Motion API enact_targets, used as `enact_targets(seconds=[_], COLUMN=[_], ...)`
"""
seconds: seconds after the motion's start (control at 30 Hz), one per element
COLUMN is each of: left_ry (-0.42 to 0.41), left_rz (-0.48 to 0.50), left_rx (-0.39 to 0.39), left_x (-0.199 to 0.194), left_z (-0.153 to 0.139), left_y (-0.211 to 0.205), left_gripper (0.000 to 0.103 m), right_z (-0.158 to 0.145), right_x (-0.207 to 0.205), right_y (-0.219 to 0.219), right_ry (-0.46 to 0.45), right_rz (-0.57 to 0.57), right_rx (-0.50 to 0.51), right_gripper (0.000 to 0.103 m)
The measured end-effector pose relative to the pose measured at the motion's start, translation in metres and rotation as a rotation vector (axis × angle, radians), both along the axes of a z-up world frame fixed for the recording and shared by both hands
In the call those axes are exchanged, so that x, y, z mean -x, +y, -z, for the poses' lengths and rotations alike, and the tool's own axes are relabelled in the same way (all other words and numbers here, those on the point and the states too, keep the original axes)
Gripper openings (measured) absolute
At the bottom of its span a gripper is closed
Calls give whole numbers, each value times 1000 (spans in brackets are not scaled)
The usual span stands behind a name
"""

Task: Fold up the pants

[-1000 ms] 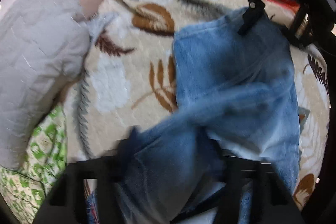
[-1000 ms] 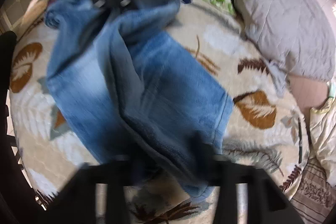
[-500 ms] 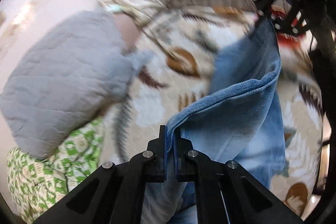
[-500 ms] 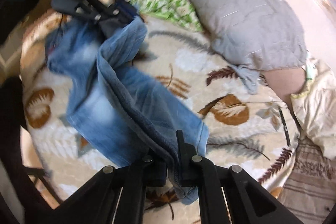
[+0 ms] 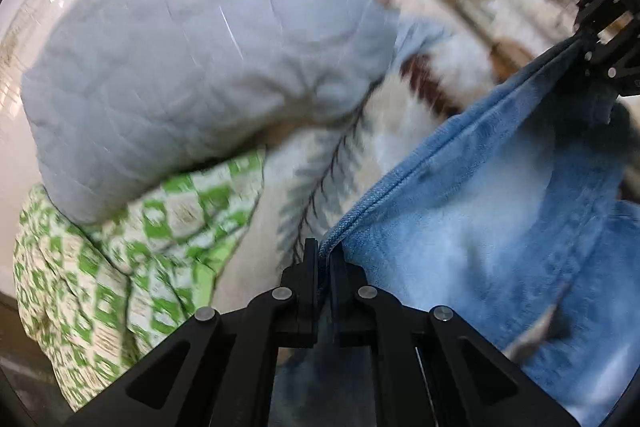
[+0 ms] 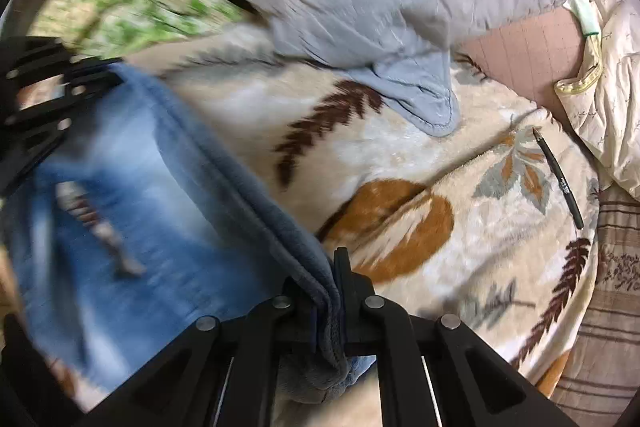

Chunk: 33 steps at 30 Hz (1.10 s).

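Denim: pants judged soft, limp, fairly heavy.
Place: hung stretched over the leaf-patterned blanket.
Left gripper: clamped on hem edge.
Right gripper: clamped on bunched layers.
Hold: best taken at seams.

No legible text anywhere.

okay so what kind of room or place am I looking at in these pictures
Most likely a bedroom, with the work done on a bed. The jeans lie over a plush leaf-print blanket, a grey quilted pillow sits at one end, and a green-checked quilt is bunched beside it.
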<state>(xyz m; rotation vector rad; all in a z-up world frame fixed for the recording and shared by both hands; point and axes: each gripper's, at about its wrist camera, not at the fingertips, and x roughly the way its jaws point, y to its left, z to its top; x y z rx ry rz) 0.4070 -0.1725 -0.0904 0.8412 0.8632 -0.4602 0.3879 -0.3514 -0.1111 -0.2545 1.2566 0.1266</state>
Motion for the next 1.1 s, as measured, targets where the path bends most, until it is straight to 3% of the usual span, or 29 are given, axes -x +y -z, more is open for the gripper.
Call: enact_targets(seconds=[0.1, 0.13, 0.17, 0.2, 0.23, 0.27, 0.33, 0.47, 0.57, 0.67, 0.87, 0.97, 1.1], left_ry=[23, 30, 34, 32, 5, -21, -42, -18, 37, 93, 196, 193, 118], left_rz=[-26, -21, -21, -23, -31, -32, -34, 1, 59, 79, 40, -50, -165], left_rx=[-33, -34, -35, -30, -14, 11, 85, 242, 343, 409, 623, 715, 745], left_x=[-4, -2, 1, 4, 10, 14, 26, 79, 118, 158, 249, 290, 318], left_z=[19, 21, 20, 16, 7, -3, -27, -77, -93, -93, -84, -67, -41], left_y=[-2, -1, 0, 4, 8, 12, 25, 44, 52, 55, 72, 87, 91], left_gripper=[8, 12, 40, 61, 96, 103, 103, 103, 103, 103, 103, 103, 103], right_z=[9, 8, 3, 0, -10, -22, -41, -75, -82, -74, -50, -45, -38], right_x=[-6, -4, 0, 3, 12, 20, 35, 82, 130, 162, 188, 194, 203], right_y=[-3, -5, -6, -8, -12, -15, -22, -23, -9, 2, -1, -6, -8], right_ry=[-18, -19, -21, -30, -60, -89, -123, -182, -174, -132, -66, -59, -42], right_rz=[40, 49, 49, 47, 39, 34, 48, 13, -51, -63, 13, 39, 106], right_rx=[11, 12, 4, -3, -14, -29, -54, -131, -200, -285, -451, -528, -617], right_gripper=[21, 38, 58, 95, 102, 102, 102, 102, 102, 102, 102, 102, 102])
